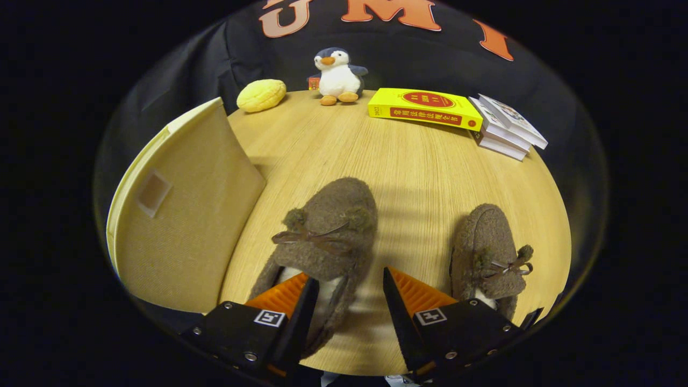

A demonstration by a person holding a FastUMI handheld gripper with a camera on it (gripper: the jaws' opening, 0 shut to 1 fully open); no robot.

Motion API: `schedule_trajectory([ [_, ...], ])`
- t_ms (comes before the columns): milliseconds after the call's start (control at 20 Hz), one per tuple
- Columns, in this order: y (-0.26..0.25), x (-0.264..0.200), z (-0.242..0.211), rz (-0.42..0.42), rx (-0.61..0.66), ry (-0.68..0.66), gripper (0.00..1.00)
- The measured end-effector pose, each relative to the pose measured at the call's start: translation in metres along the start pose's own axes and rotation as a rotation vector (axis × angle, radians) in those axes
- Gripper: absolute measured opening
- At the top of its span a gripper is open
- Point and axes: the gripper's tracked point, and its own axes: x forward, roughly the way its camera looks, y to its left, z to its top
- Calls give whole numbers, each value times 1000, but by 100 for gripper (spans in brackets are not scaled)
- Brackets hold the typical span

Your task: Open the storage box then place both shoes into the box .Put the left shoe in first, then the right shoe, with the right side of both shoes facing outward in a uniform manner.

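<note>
The claw (346,290) hangs low over the tabletop (408,177), tilted forward and down, its two fingers spread wide apart with nothing pressed between them. The left finger sits over the heel opening of a brown fuzzy shoe (322,236), which lies just ahead and slightly left of the gap, its toe pointing away and a small bow across its top. Whether that finger touches the shoe cannot be told. The right finger stands apart from this shoe, above bare wood. A second brown shoe (489,252) lies just beyond the right finger, also toe away, with its bow near the heel side, well apart from the first.

To the left of the claw stands the storage box (183,215), a beige fabric one with a pale rim; its flat face with a small square patch is turned toward the shoes.

Far beyond the fingers, along the back of the tabletop, sit a yellow bun-shaped toy (262,95), a plush penguin (337,75), a yellow book (424,108), and a stack of white books (508,126) just beside it.
</note>
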Motion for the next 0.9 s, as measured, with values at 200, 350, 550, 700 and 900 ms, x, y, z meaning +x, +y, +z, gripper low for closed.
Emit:
schedule_trajectory([
  [200, 0, 13, 3, -16, 113, 1, 46],
  [350, 3, 17, 4, -10, 124, -1, 26],
  [550, 3, -2, 7, -3, 184, 42, 6],
  [700, 9, -33, 26, 29, 233, 26, 5],
  [900, 28, -94, 76, 81, 262, -32, 5],
])
